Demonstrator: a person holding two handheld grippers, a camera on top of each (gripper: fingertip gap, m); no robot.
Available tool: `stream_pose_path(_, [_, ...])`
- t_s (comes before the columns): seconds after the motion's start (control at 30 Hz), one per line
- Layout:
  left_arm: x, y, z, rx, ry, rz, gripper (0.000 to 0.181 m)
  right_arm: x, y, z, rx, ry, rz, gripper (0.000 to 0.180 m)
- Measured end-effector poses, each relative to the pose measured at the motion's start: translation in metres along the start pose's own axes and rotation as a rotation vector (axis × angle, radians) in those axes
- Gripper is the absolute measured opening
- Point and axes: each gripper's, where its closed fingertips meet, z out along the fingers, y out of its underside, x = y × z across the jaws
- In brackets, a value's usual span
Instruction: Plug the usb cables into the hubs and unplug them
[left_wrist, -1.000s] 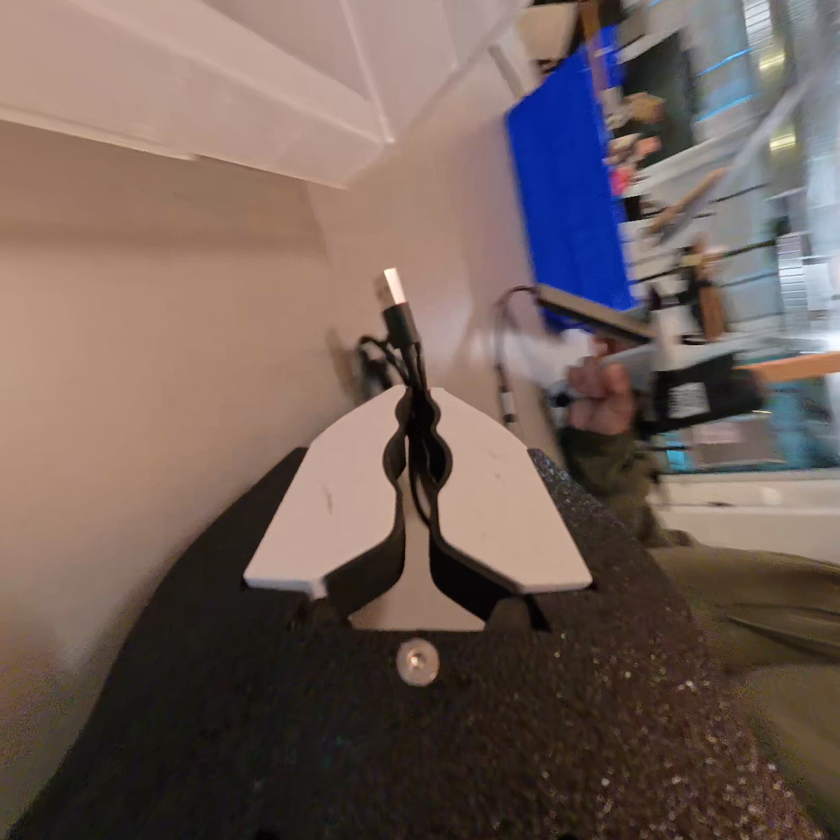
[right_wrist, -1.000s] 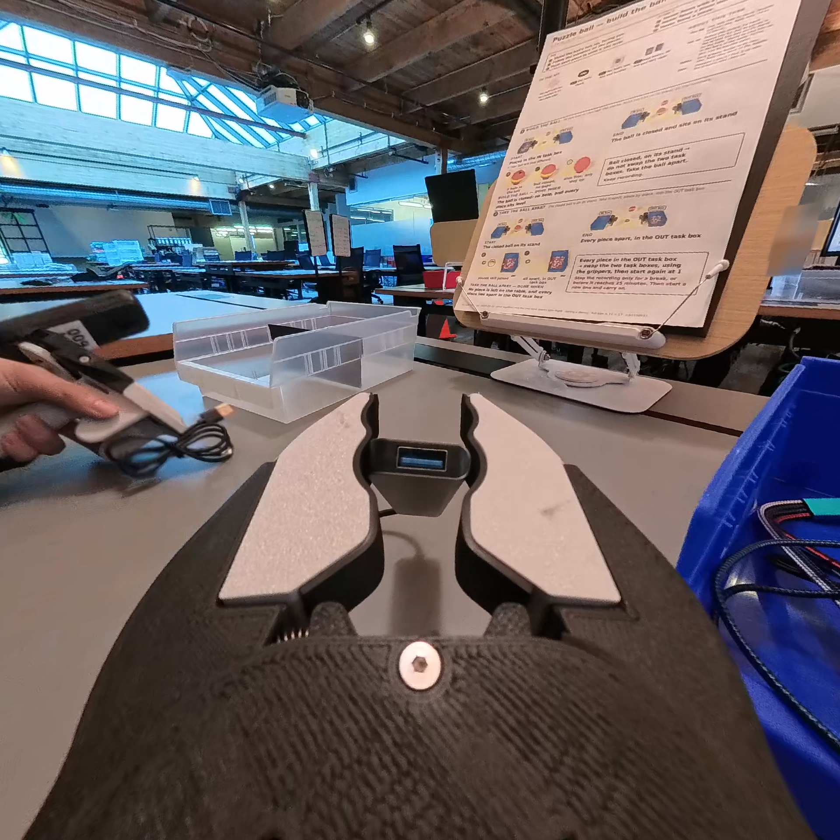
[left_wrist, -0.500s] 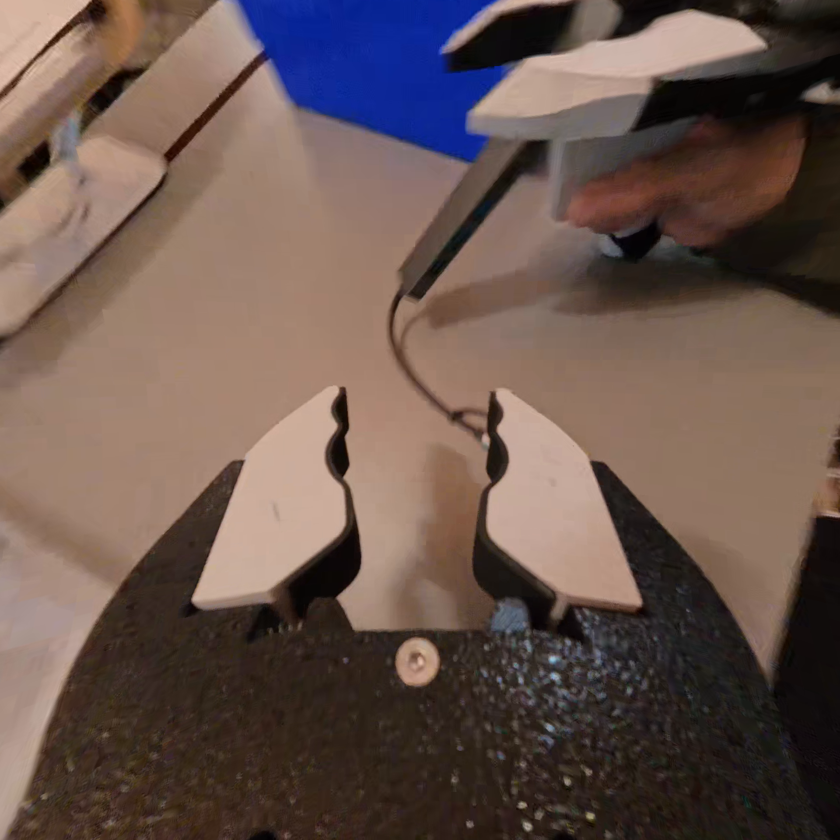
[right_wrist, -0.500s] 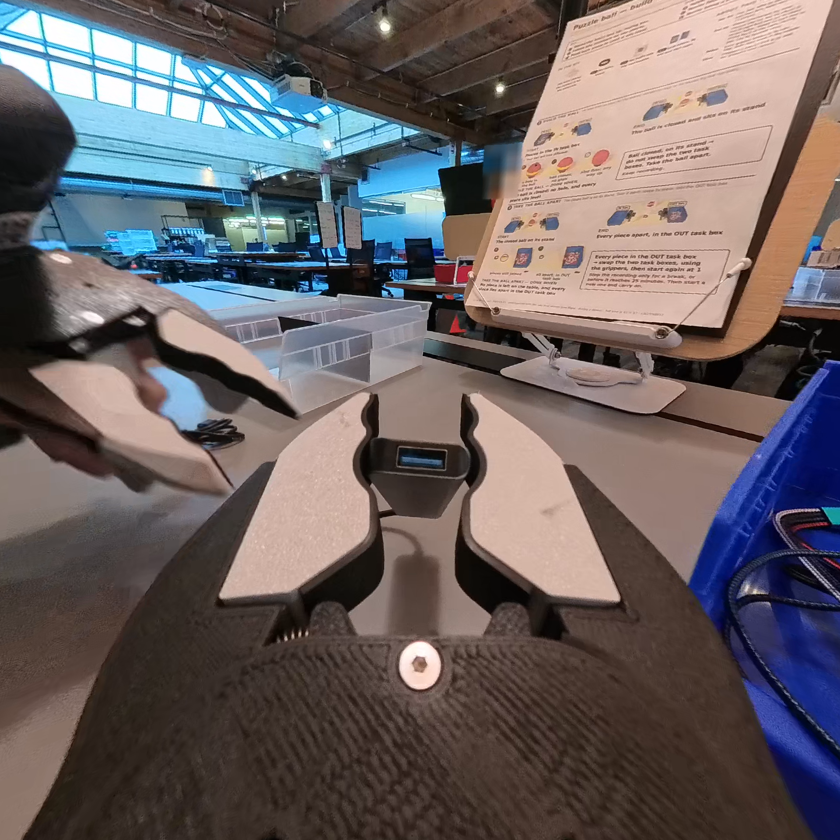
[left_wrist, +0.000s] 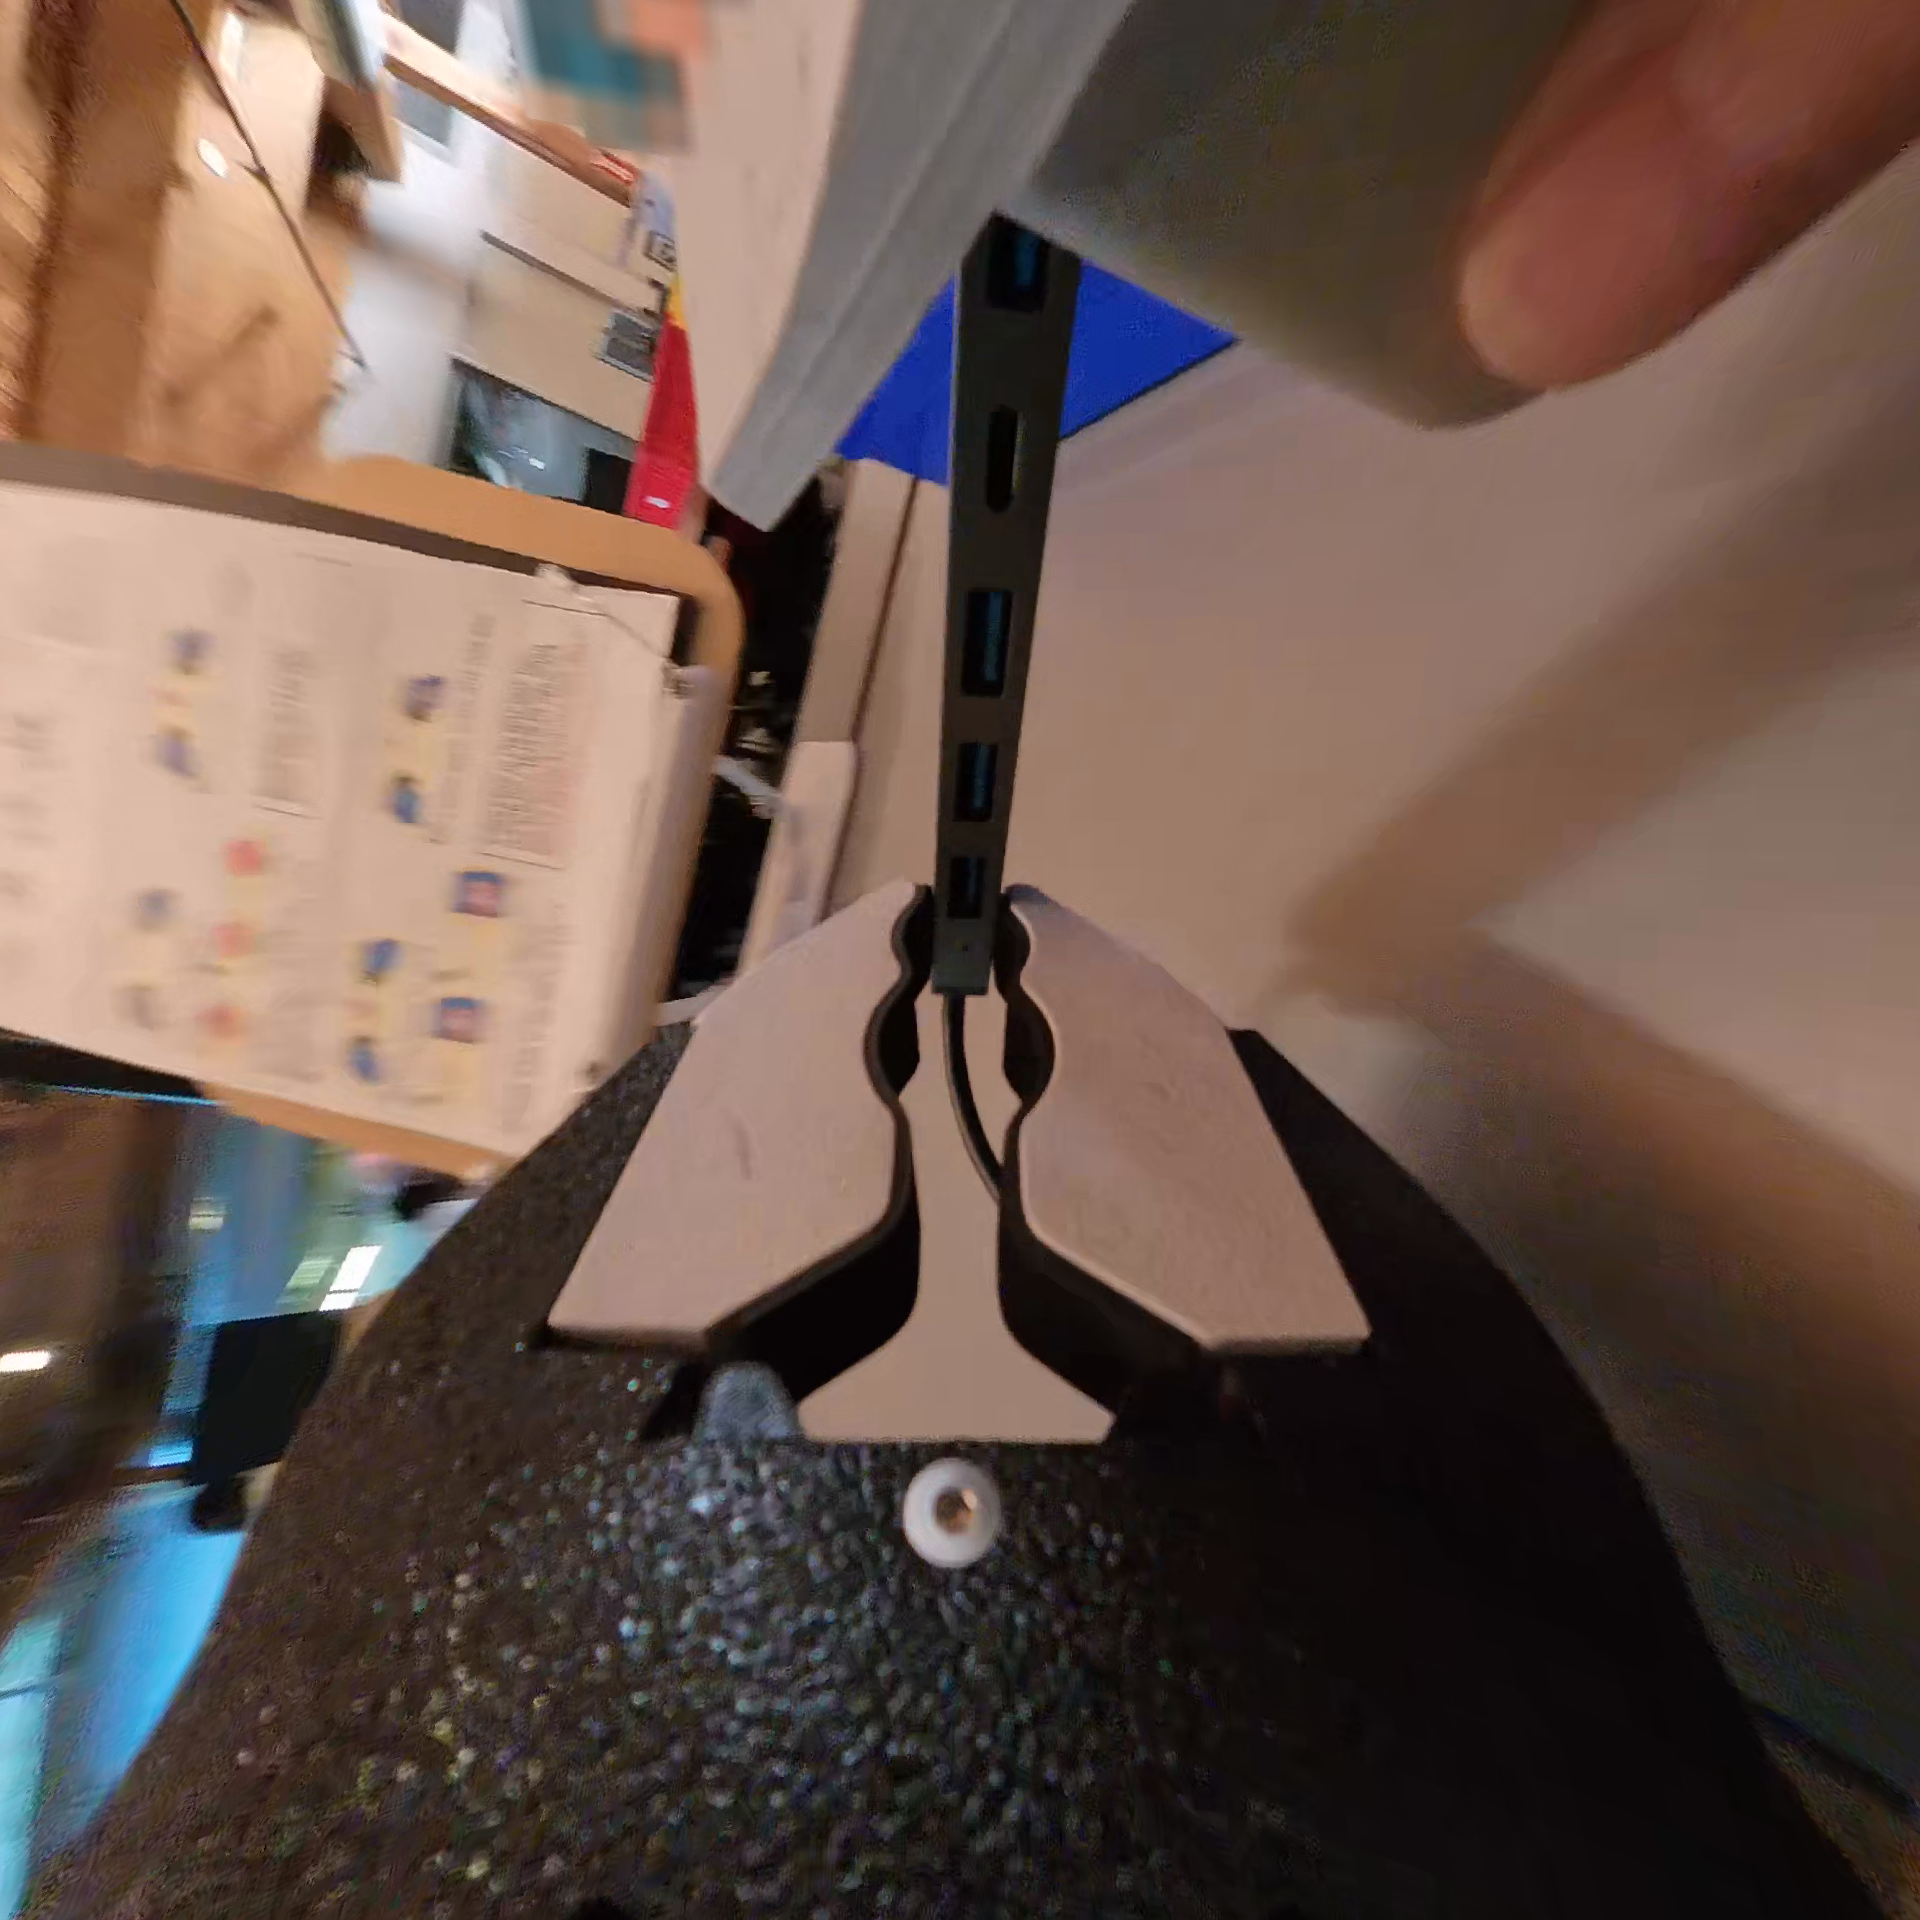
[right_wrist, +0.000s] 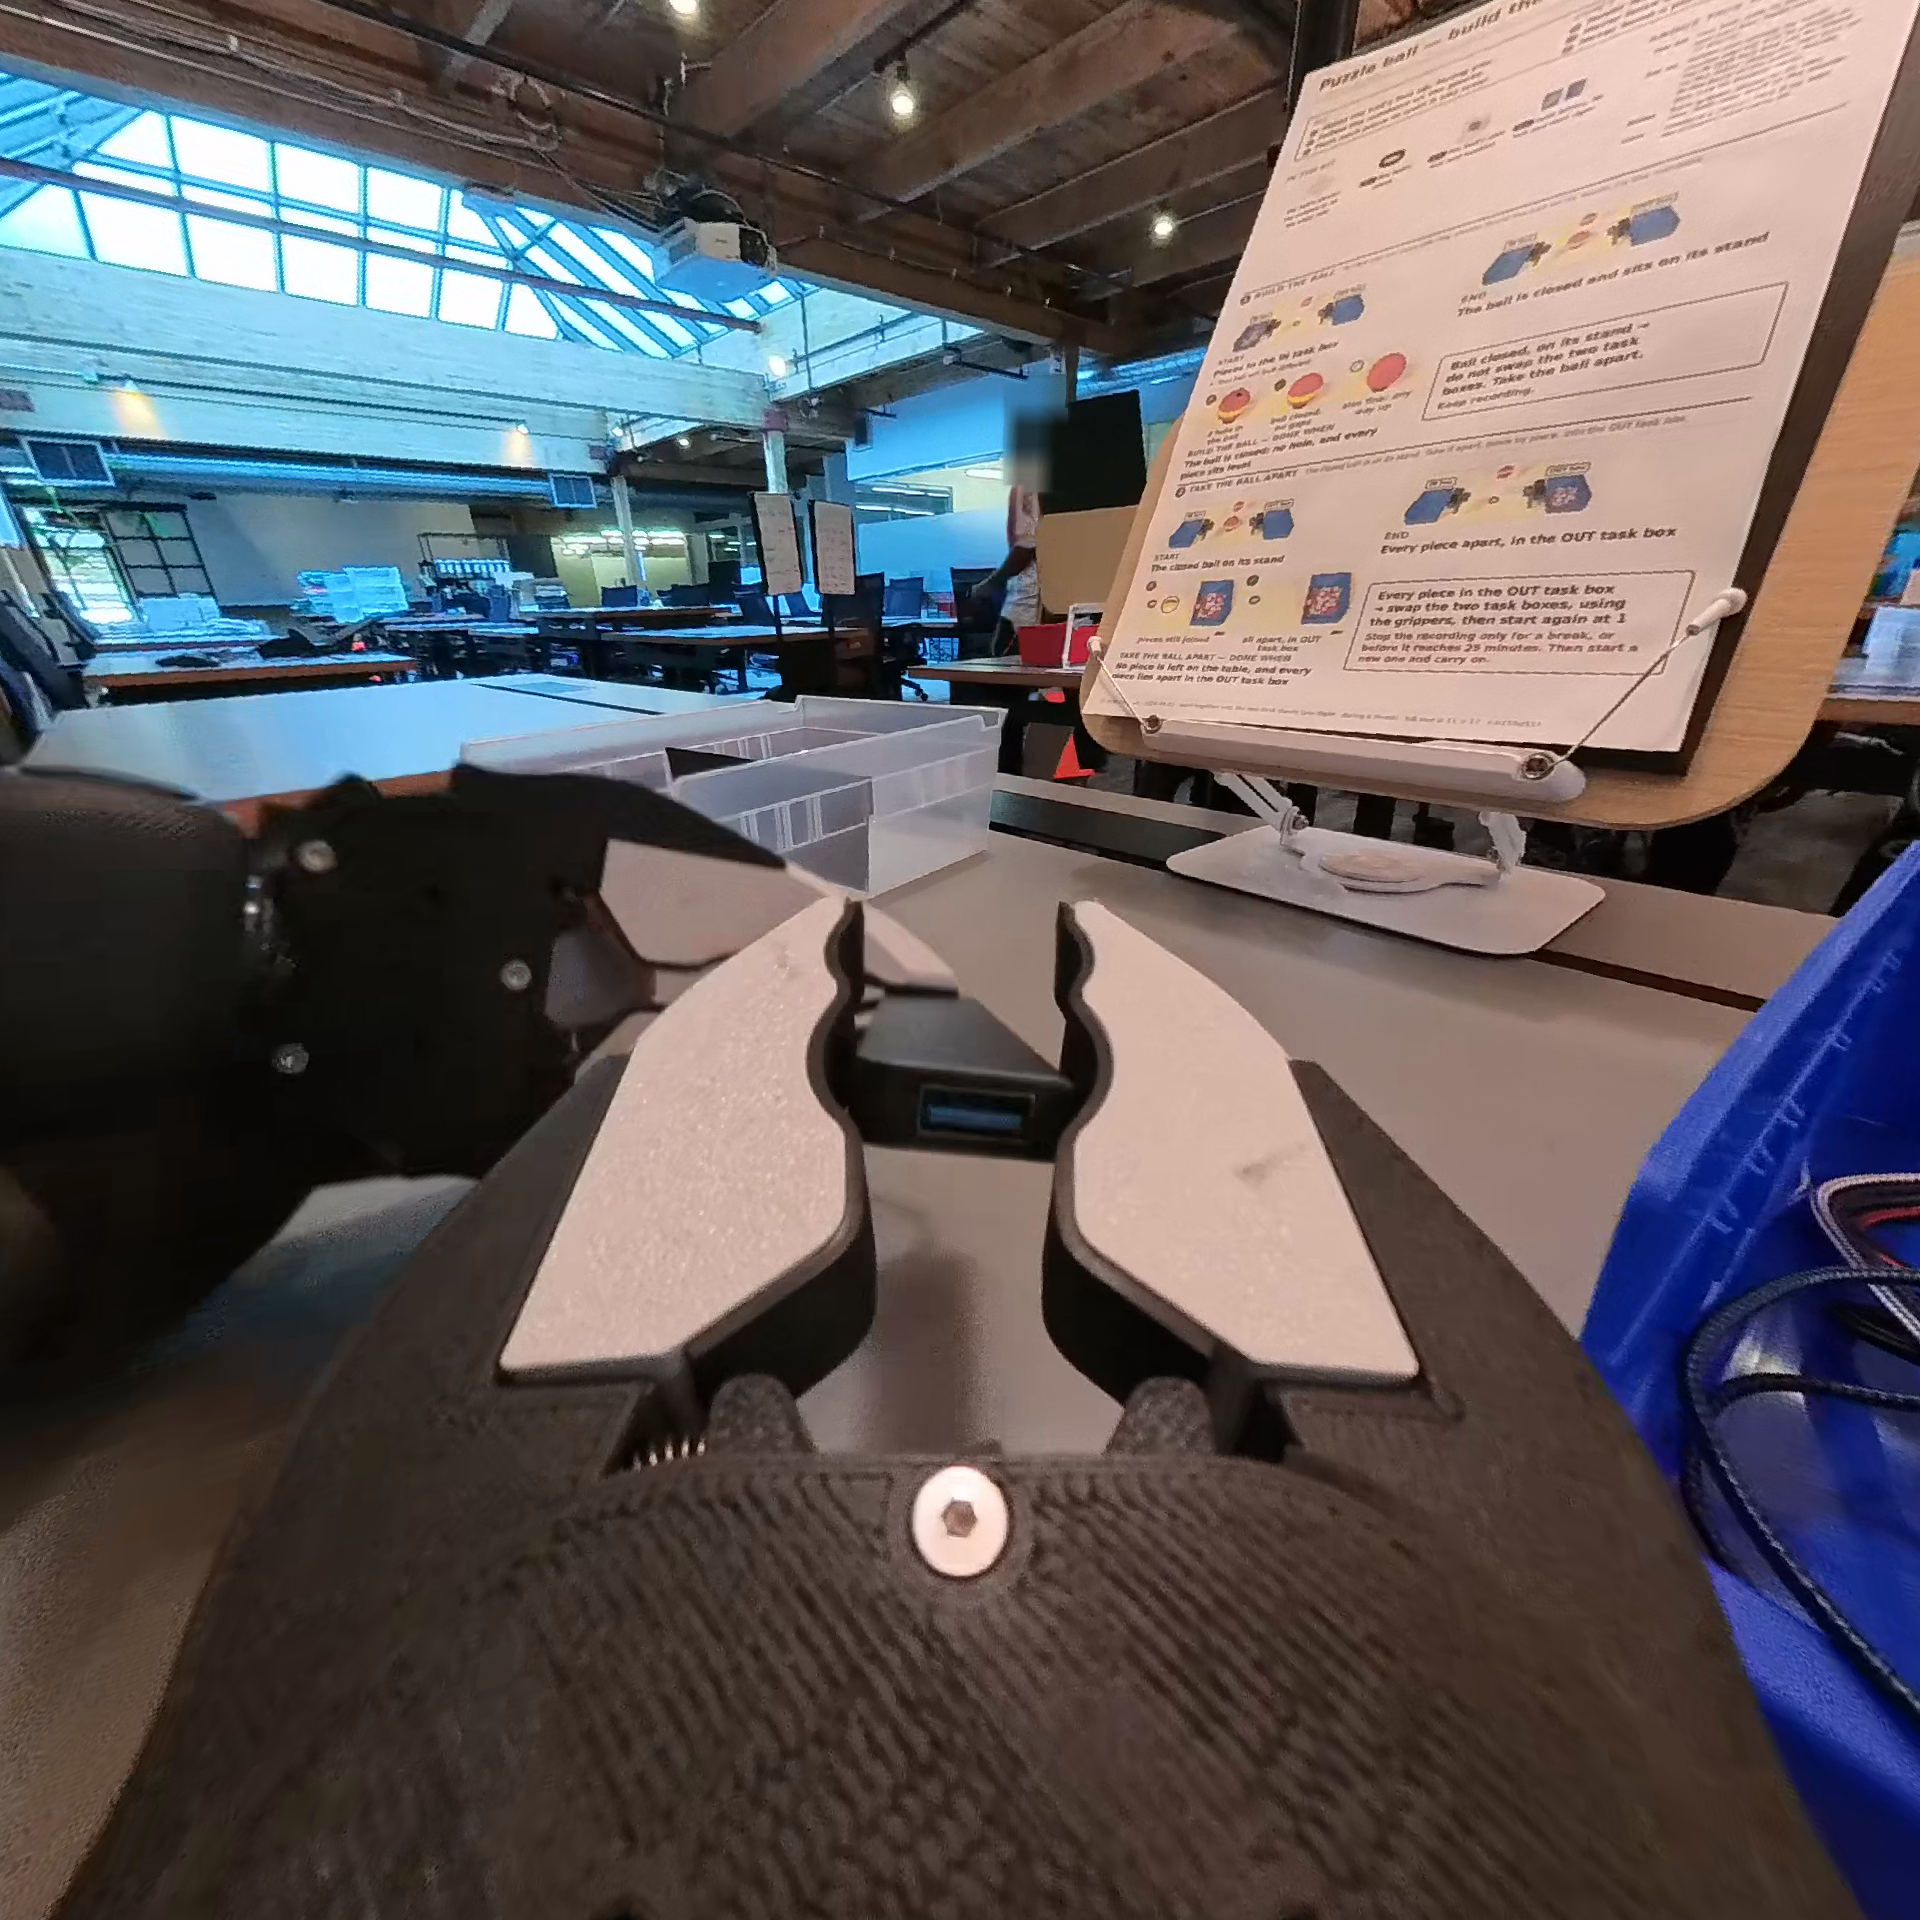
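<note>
Dark hub (left_wrist: 987, 665) pinched endwise between both grippers' fingers (left_wrist: 1143, 1132), blue bin (right_wrist: 1766, 1195) just right.

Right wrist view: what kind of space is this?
Likely a large open-plan workshop or lab: rows of work tables behind, exposed timber ceiling with skylights, and an instruction sheet on a stand.

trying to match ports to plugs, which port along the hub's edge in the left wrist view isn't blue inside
The second port from the far end of the hub: a dark, narrow rounded slot. The other four ports show blue inside, including the one right at the left gripper.
</note>
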Motion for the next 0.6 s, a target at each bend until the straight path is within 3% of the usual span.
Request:
stream_pose_path(0.13, [-0.025,0.003,-0.01,-0.037,-0.09,0.198,0.01,-0.007,0.005,0.004,-0.035,-0.04,-0.018,0.037])
stream_pose_path(0.23, [-0.04,-0.003,-0.016,0.0,-0.123,0.204,0.009,-0.01,0.007,0.006,-0.057,-0.06,-0.024,0.047])
stream_pose_path(0.6, [-0.063,0.002,-0.015,-0.051,-0.231,0.502,0.009,-0.02,0.013,0.008,-0.103,-0.083,-0.093,0.044])
